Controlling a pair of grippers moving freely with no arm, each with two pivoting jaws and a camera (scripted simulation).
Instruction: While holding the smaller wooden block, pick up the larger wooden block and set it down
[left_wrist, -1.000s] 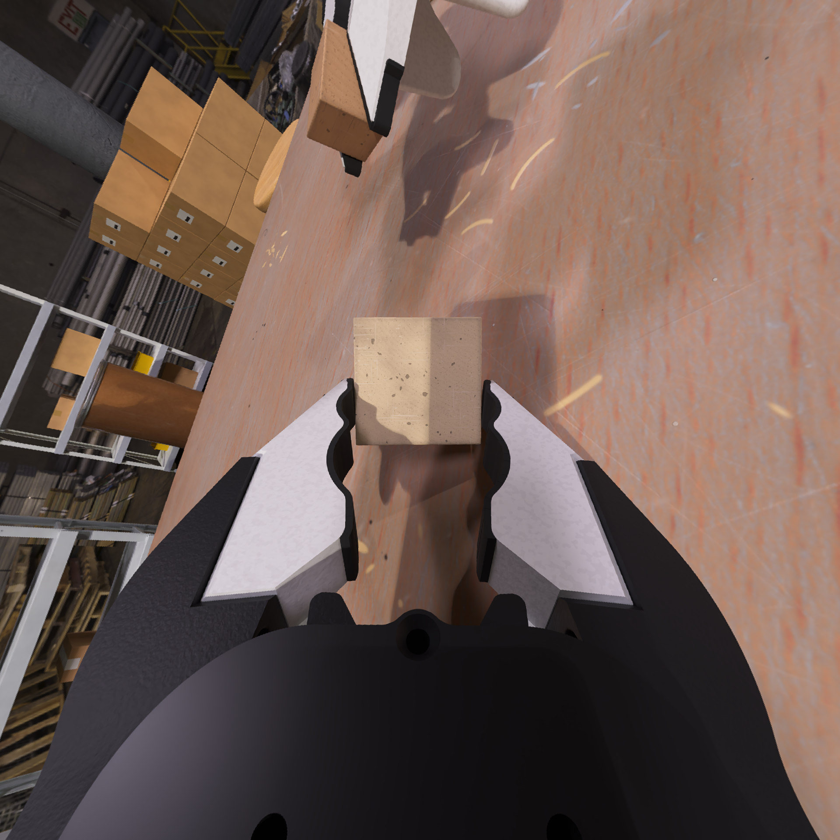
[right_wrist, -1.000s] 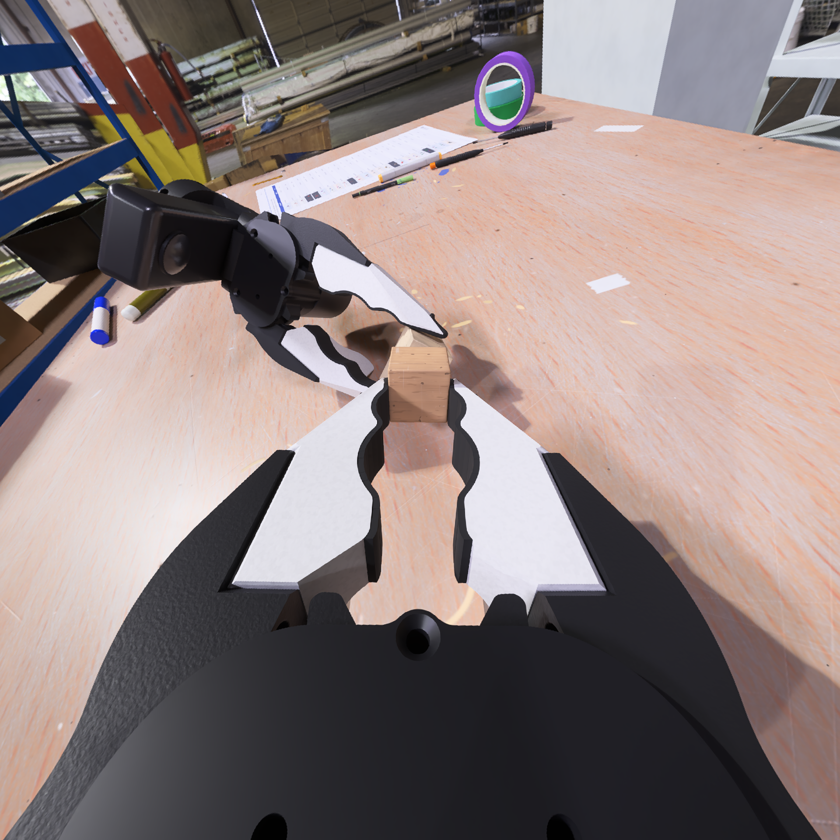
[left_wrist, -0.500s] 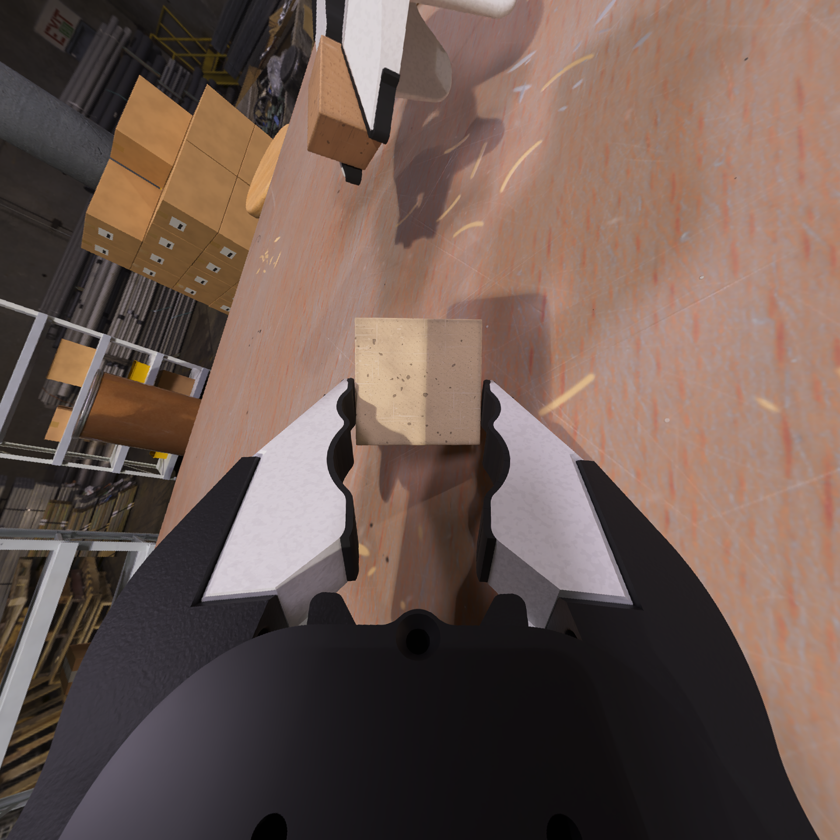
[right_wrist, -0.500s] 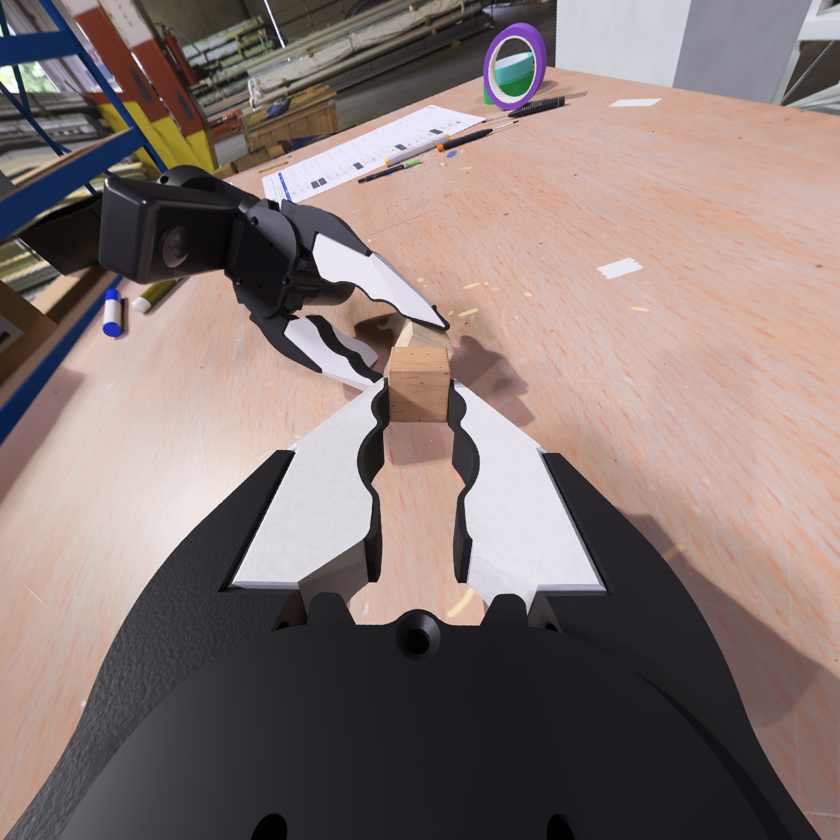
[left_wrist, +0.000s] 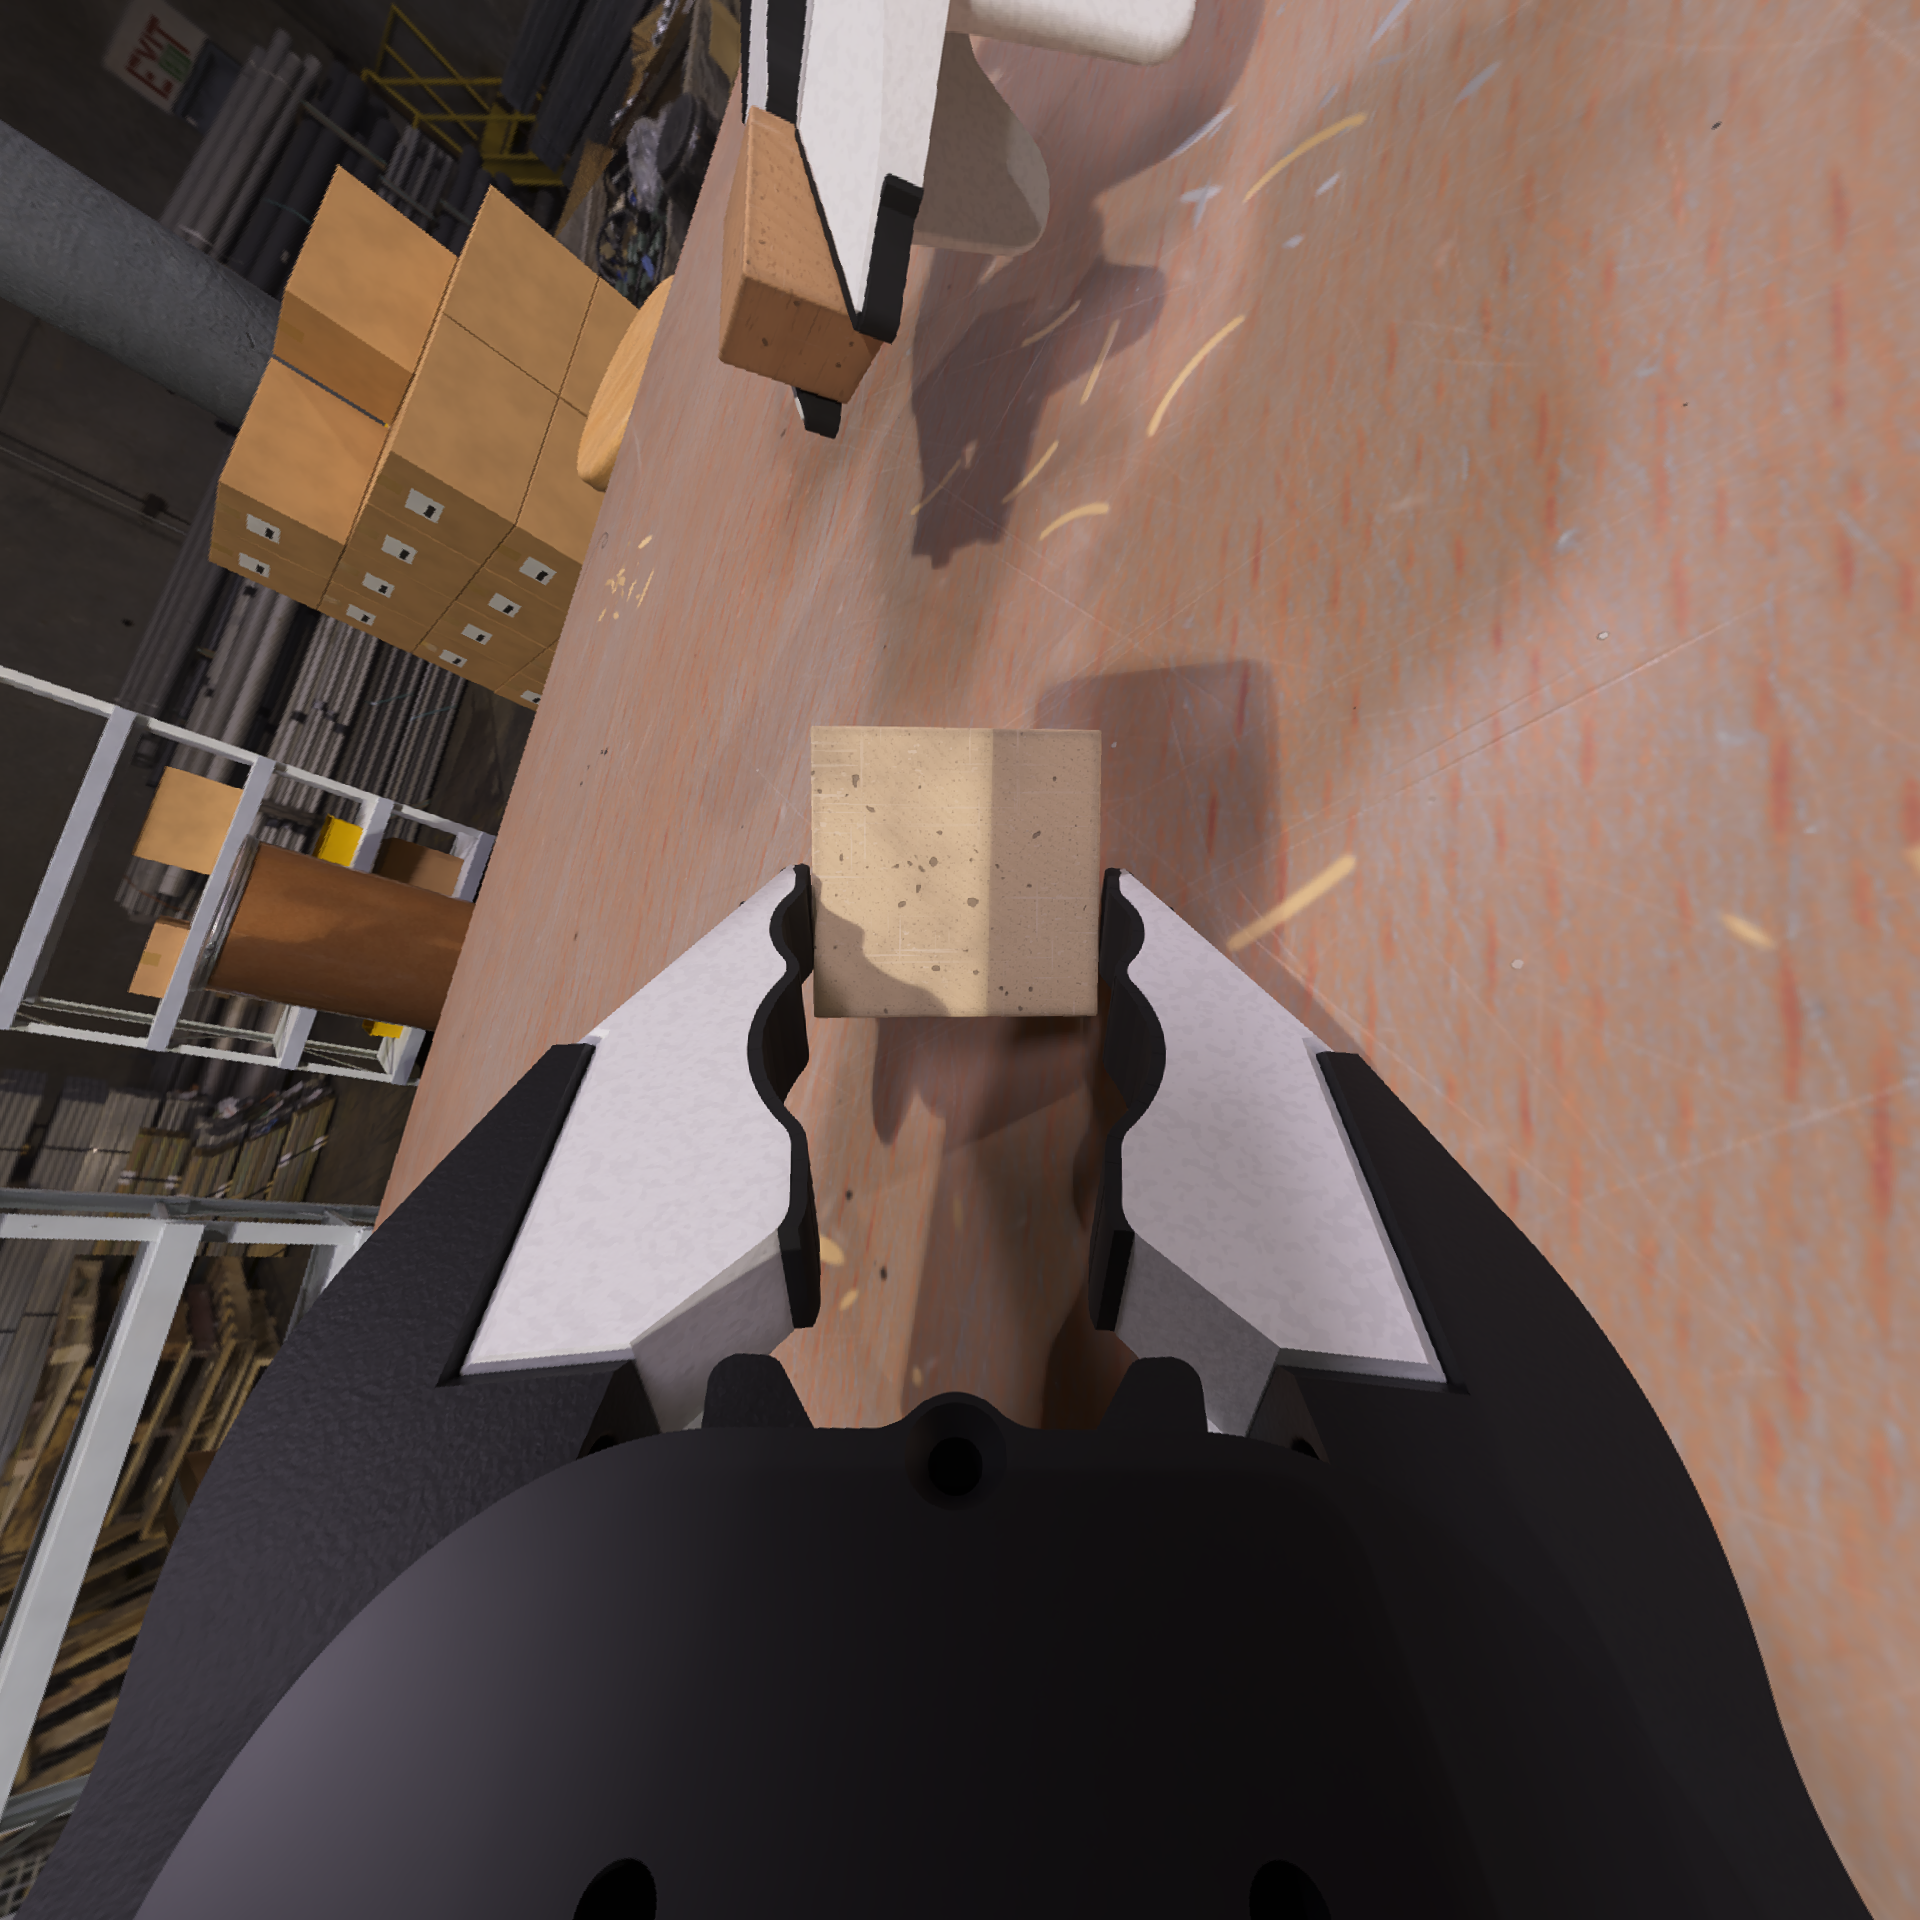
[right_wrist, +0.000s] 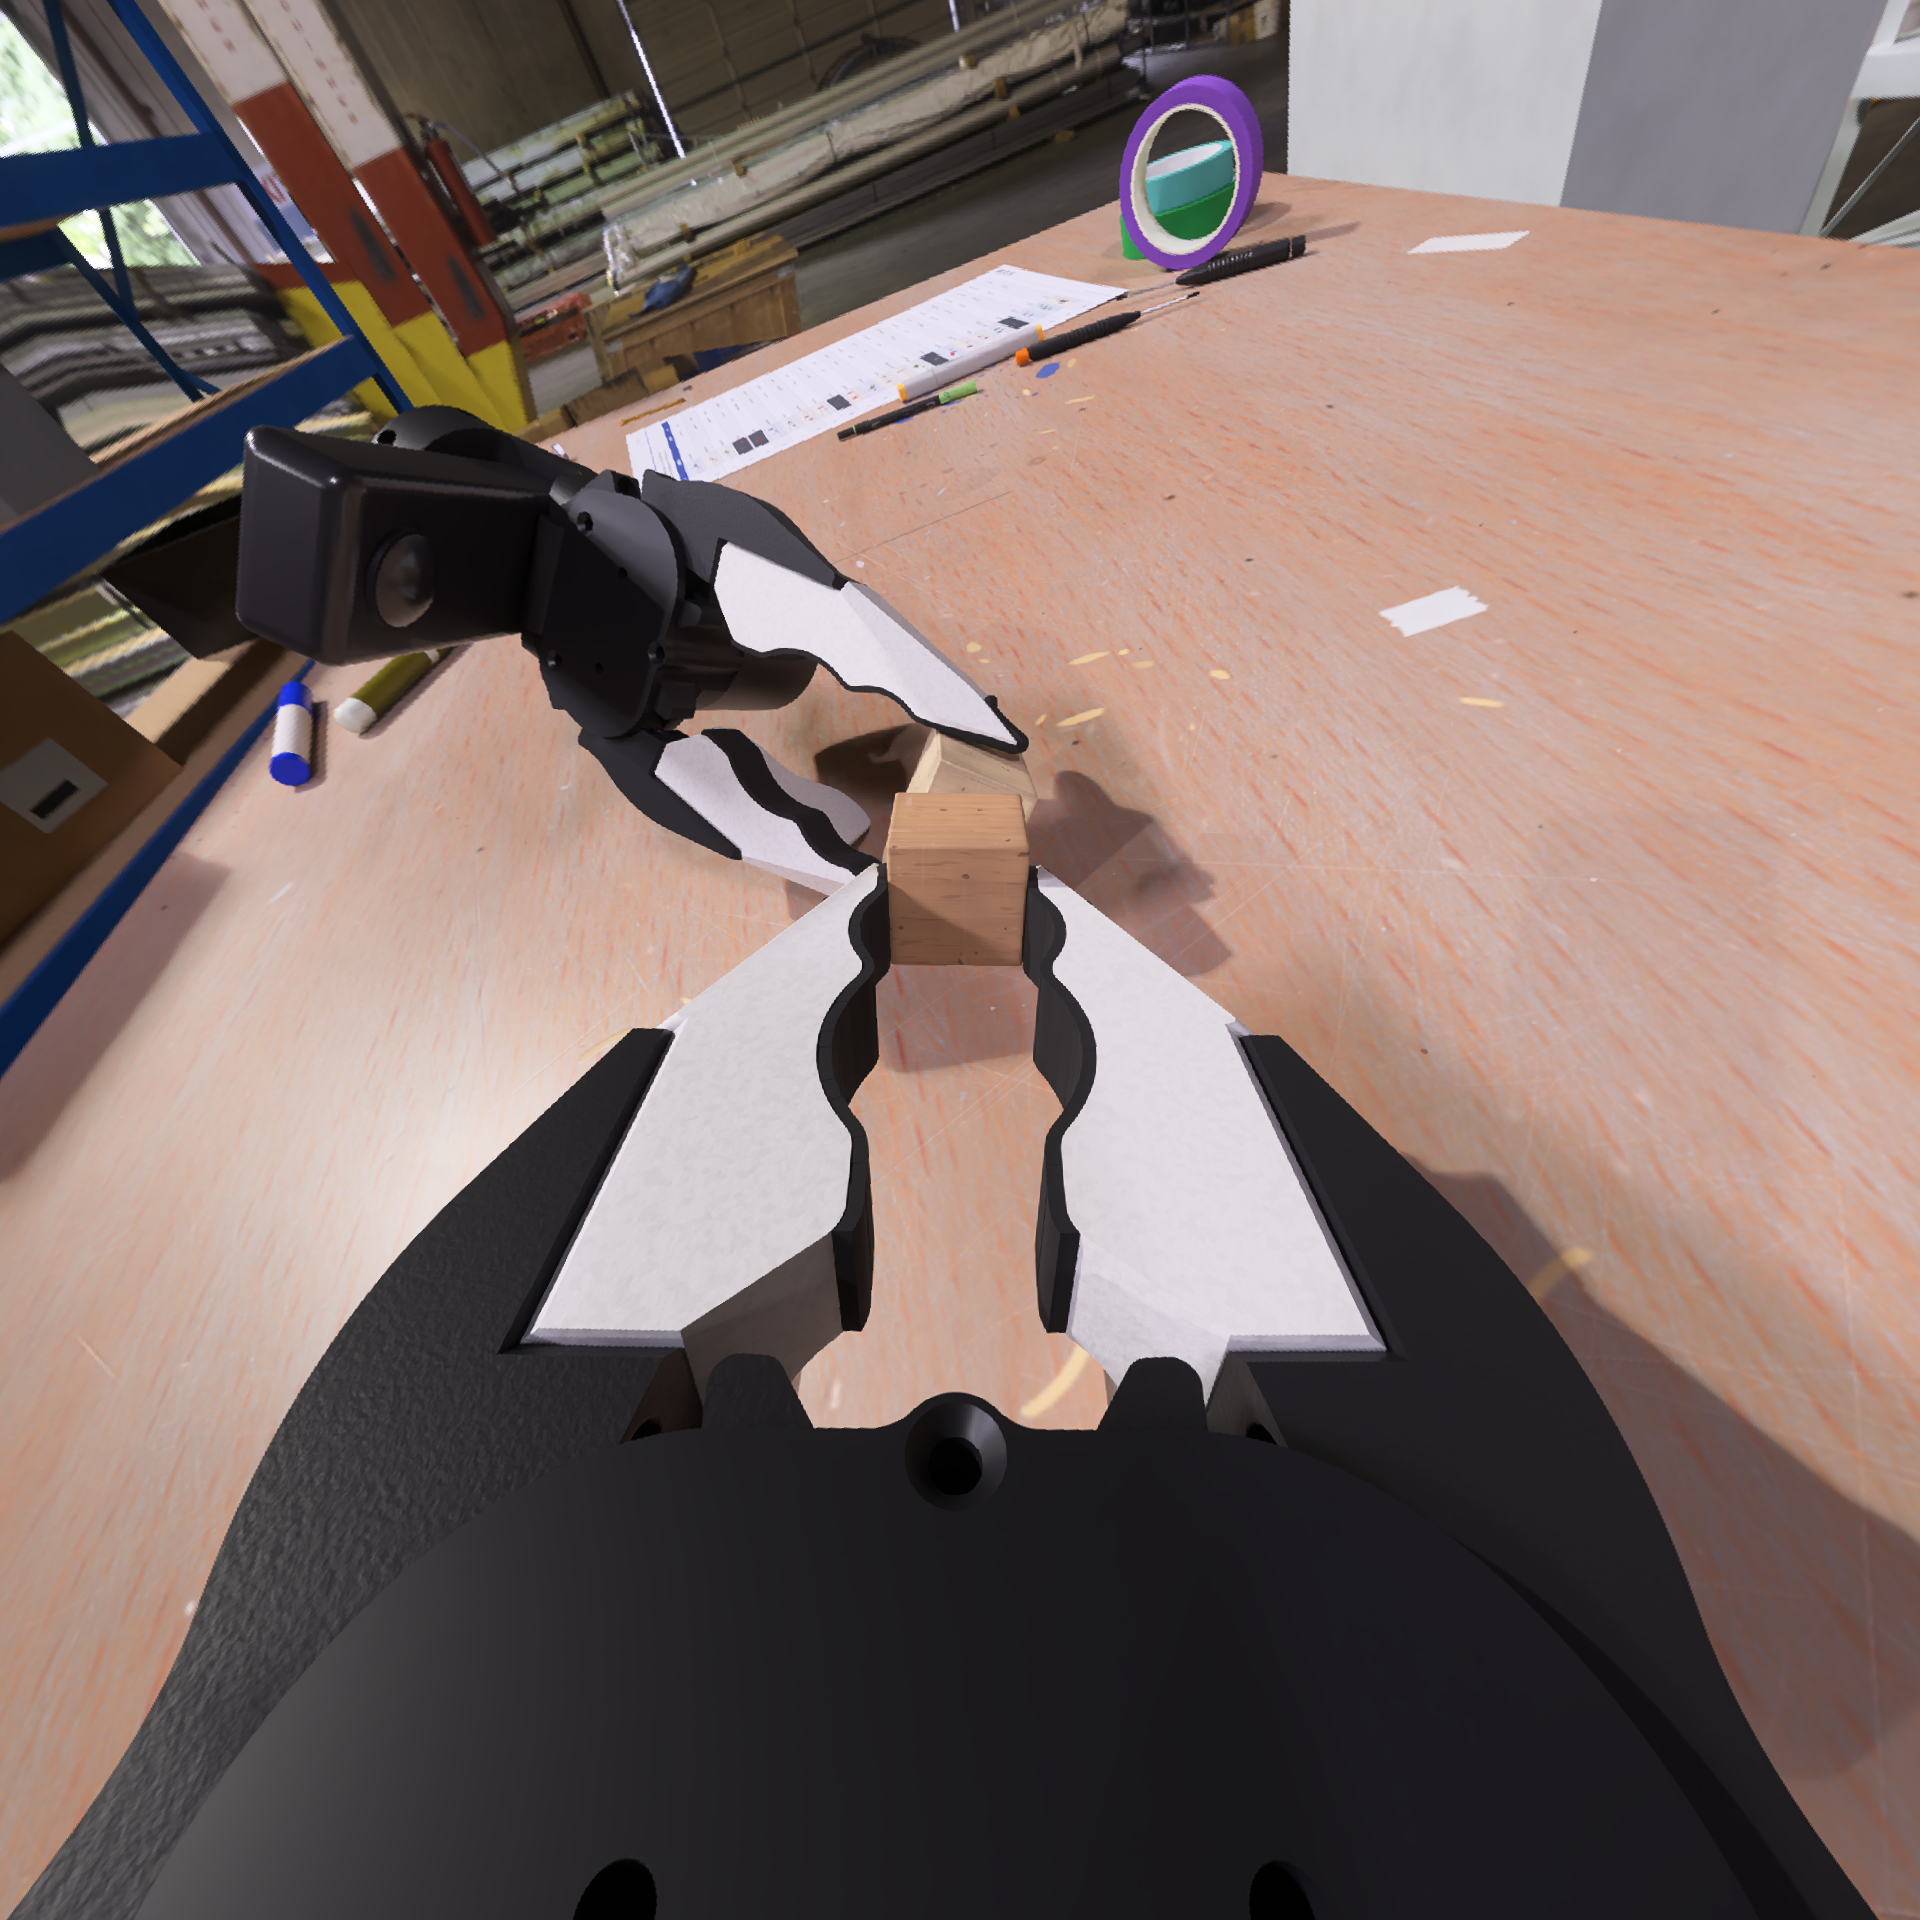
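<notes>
My left gripper (left_wrist: 954, 925) is shut on the larger, pale wooden block (left_wrist: 954, 873), pinched between its fingertips low over the table; I cannot tell whether the block touches the table. My right gripper (right_wrist: 958, 904) is shut on the smaller, browner wooden block (right_wrist: 958, 883) and holds it above the table. In the left wrist view the right gripper's fingers (left_wrist: 842, 156) and the smaller block (left_wrist: 784, 281) show at the top. In the right wrist view the left gripper (right_wrist: 935, 790) comes in from the left, with the pale block (right_wrist: 982, 774) tilted just behind the smaller block.
The plywood table (right_wrist: 1455, 831) carries a purple tape roll (right_wrist: 1190, 171), pens (right_wrist: 1081, 338) and a printed sheet (right_wrist: 862, 369) at the back, and markers (right_wrist: 293, 732) by the left edge. Blue shelving (right_wrist: 156, 436) and stacked cardboard boxes (left_wrist: 416, 436) stand beyond the table edge.
Both grippers keep their blocks. The two grippers have drifted slightly; the right gripper with the smaller block sits a little nearer in the left wrist view.
</notes>
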